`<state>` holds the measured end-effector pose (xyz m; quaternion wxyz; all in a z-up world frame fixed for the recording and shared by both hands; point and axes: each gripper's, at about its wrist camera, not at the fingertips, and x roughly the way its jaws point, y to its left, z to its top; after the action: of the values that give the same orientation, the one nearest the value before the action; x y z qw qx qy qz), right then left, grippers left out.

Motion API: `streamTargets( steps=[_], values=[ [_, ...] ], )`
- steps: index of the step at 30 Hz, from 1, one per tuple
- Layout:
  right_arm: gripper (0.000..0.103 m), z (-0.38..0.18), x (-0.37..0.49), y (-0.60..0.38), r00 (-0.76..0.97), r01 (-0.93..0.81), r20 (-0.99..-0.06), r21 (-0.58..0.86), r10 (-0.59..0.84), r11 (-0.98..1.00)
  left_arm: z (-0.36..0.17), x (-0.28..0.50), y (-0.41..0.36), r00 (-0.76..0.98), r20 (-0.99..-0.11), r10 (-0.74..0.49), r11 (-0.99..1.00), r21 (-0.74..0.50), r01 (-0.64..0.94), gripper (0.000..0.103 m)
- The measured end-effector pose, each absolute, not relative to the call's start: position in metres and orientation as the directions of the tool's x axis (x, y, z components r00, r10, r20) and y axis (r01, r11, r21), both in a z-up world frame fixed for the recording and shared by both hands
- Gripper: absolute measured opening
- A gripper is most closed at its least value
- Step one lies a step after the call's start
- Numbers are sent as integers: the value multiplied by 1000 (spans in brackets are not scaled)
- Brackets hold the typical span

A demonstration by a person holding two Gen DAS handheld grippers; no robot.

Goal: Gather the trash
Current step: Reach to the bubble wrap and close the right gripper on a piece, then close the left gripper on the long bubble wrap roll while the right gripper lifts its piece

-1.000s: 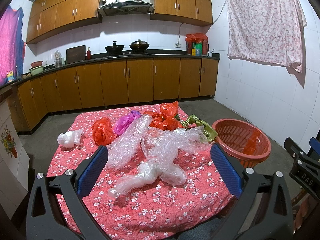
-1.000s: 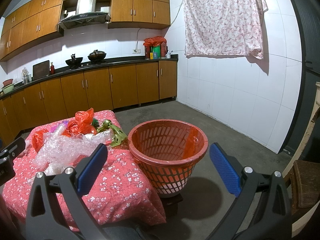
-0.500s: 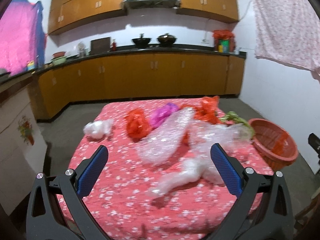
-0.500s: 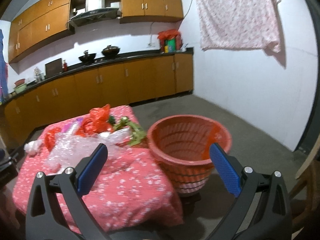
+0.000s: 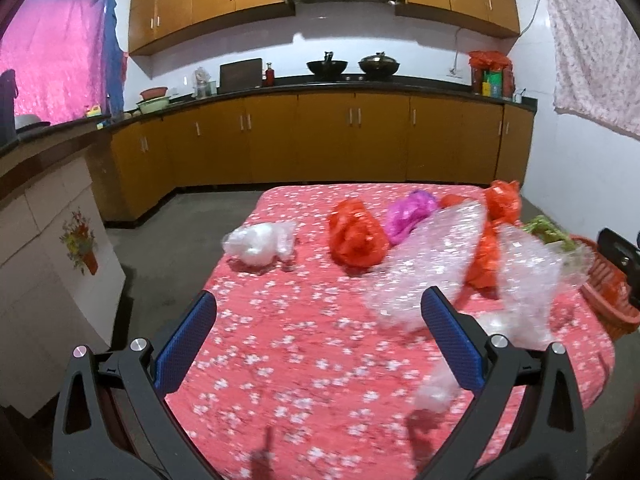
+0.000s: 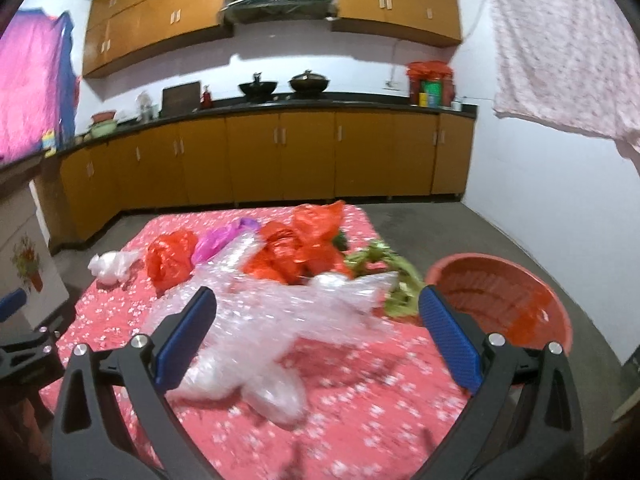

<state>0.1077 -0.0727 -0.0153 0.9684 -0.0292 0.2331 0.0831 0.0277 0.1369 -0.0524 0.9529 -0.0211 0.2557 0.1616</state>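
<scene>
both grippers (image 5: 318, 338) gape; no legible writing

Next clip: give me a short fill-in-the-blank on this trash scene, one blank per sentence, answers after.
1. Both the left gripper and the right gripper hold ____.
2. The basket stands off the table's ____ side.
3. The purple bag lies beside a bag coloured ____.
4. The tablecloth is red with white ____.

Answers: nothing; right; red; flowers
</scene>
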Motion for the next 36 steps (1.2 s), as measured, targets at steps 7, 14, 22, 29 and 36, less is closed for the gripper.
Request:
streamTargets(
  steps=[7, 14, 22, 29, 36],
  values=[
    [85, -48, 140, -41, 825, -206, -549, -72, 134, 976, -64, 37, 168, 792, -527, 309, 933, 7, -359, 101],
    [20, -67, 148, -39, 766, -249, -617, -24, 182, 968, -71, 58, 197, 781, -547, 302, 925, -30, -379, 101],
    [13, -57, 142, -47, 783, -244, -584, 30, 215, 969, -68, 72, 189, 808, -543, 230, 945, -74, -319, 101],
    [12, -42, 128, -50, 790, -274, -552, 71, 267, 959, -65, 80, 157, 827, -533, 179, 969, -51, -243, 101],
    [12, -11, 115, -63, 833, -272, -478, 85, 279, 959, -61, 90, 139, 830, -541, 134, 979, -56, -194, 98]
  ],
)
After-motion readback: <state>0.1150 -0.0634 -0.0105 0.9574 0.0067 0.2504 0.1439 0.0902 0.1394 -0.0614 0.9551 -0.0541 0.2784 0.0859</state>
